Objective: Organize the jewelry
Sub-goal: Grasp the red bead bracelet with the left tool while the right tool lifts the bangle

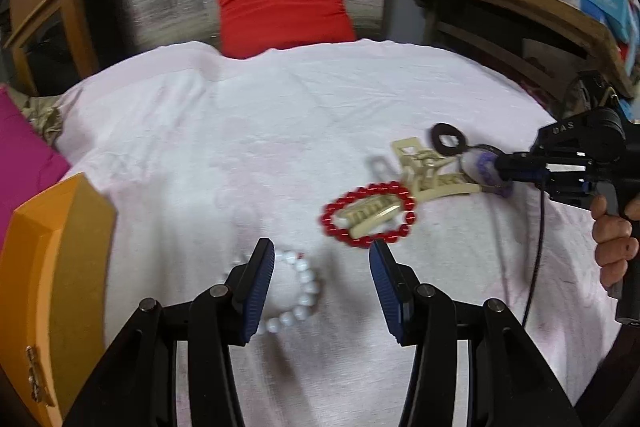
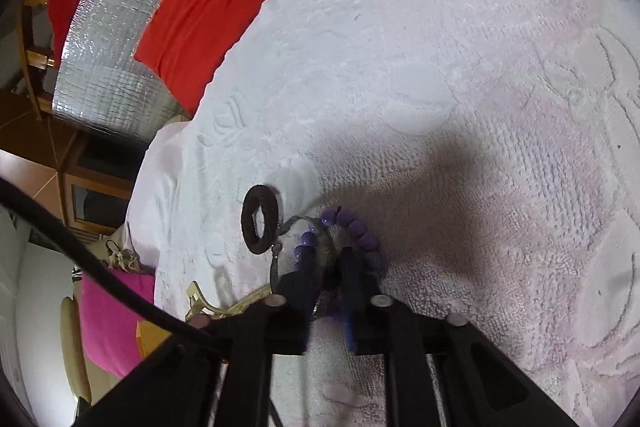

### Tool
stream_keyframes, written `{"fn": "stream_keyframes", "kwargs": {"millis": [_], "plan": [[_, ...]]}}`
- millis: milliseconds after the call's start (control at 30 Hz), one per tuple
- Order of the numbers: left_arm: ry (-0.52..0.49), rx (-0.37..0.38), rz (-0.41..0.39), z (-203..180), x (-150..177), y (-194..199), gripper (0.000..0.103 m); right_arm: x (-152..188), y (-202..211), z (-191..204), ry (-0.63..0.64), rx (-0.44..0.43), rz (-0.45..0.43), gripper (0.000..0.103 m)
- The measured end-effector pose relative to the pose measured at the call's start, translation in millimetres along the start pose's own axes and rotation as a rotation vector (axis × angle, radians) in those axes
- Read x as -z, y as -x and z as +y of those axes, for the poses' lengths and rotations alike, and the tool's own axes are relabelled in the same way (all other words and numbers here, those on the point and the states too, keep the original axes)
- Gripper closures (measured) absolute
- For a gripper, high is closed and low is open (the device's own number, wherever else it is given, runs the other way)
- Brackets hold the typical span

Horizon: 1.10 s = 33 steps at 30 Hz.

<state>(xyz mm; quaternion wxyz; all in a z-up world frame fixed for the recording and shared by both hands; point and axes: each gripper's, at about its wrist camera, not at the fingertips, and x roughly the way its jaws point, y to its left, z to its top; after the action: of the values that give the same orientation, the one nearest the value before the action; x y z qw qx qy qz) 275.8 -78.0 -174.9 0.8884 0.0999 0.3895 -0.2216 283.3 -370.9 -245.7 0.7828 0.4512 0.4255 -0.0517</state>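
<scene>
Covering the bench, a pale towel (image 1: 248, 131) is seen; left claw (image 1: 322, 291) spread, right claw (image 2: 326, 281) pinching purple beads (image 2: 360, 227); red cushion (image 1: 282, 7) behind.

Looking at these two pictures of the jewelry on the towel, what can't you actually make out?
- White bead bracelet, left wrist view: part hidden behind the left tool's finger.
- Purple bead bracelet, right wrist view: near side covered by the right tool closed on it.
- Orange box, left wrist view: cut off by the edge; contents unseen.
- Cream hair clip: motion-blurred, details unclear.
</scene>
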Motion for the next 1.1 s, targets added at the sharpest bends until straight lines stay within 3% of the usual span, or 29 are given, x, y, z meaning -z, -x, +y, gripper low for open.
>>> {"fn": "stream_keyframes", "kwargs": {"millis": [167, 333, 467, 700, 833, 900, 933, 1033, 1100], "plan": [[-0.043, 0.081, 0.004, -14, -1, -4, 0.052, 2, 10, -4, -0.015, -0.036, -0.024, 0.093], [-0.084, 0.094, -0.002, -25, -3, -12, 0.045, 4, 16, -8, -0.042, -0.081, -0.033, 0.093], [-0.056, 0.084, 0.013, -25, -7, -23, 0.046, 5, 14, -7, -0.047, -0.099, -0.023, 0.093], [-0.004, 0.133, 0.008, -31, -17, -32, 0.046, 6, 13, -10, -0.058, -0.112, -0.011, 0.093], [-0.01, 0.103, 0.014, -40, -16, -39, 0.058, 6, 11, -6, -0.049, -0.115, -0.013, 0.093], [-0.001, 0.096, 0.013, -41, -17, -42, 0.071, 7, 10, -4, -0.045, -0.119, -0.009, 0.093], [0.008, 0.106, 0.025, -40, -17, -44, 0.083, 7, 9, -3, -0.042, -0.119, -0.008, 0.093], [0.006, 0.095, 0.031, -41, -16, -45, 0.094, 9, 10, -1, -0.034, -0.126, -0.009, 0.093], [0.01, 0.099, 0.033, -39, -15, -43, 0.093, 8, 13, -1, -0.03, -0.133, -0.016, 0.093]]}}
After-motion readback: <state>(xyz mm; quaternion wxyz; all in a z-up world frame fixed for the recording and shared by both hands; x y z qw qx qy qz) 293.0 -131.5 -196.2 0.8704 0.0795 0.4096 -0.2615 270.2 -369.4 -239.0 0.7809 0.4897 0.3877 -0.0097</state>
